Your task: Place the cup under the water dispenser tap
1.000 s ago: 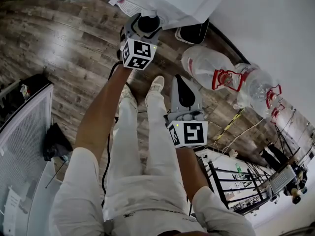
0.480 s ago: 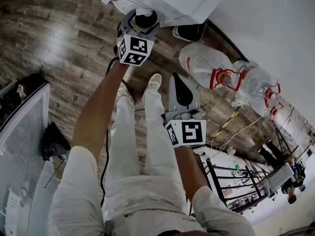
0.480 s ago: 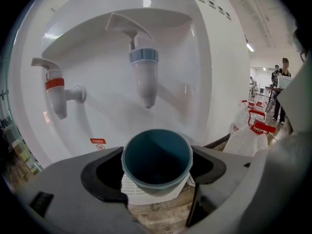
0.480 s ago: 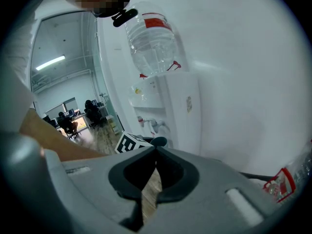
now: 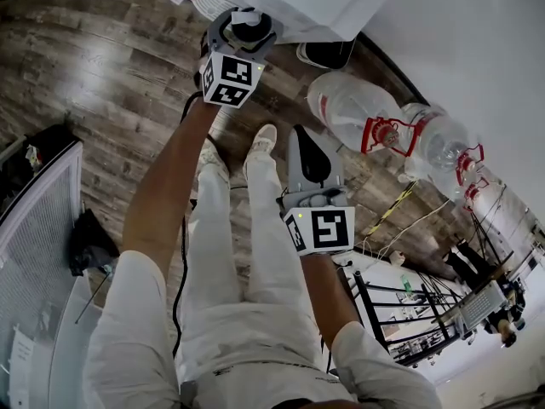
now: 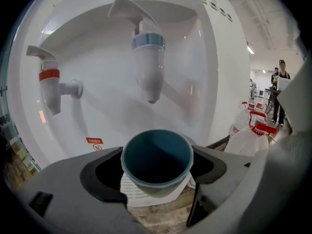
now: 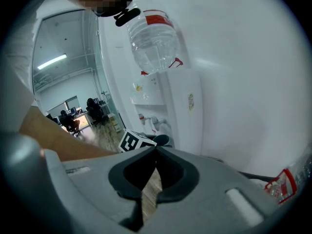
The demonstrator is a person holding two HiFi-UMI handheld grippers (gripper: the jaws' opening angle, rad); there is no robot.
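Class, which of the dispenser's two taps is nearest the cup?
The blue-collared tap, in line above the cup; the red-collared tap sits well off to the left.

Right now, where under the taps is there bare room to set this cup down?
The white drip grille below the blue tap looks bare, beneath the cup in the left tool. Right of the dispenser, water bottles crowd the floor.

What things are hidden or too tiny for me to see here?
- Cup bottom, left gripper view: hidden by its own rim, so touching the drip tray is unclear.
- Red label, left gripper view: print too small.
- Blue tap, head view: hidden under the dispenser top.
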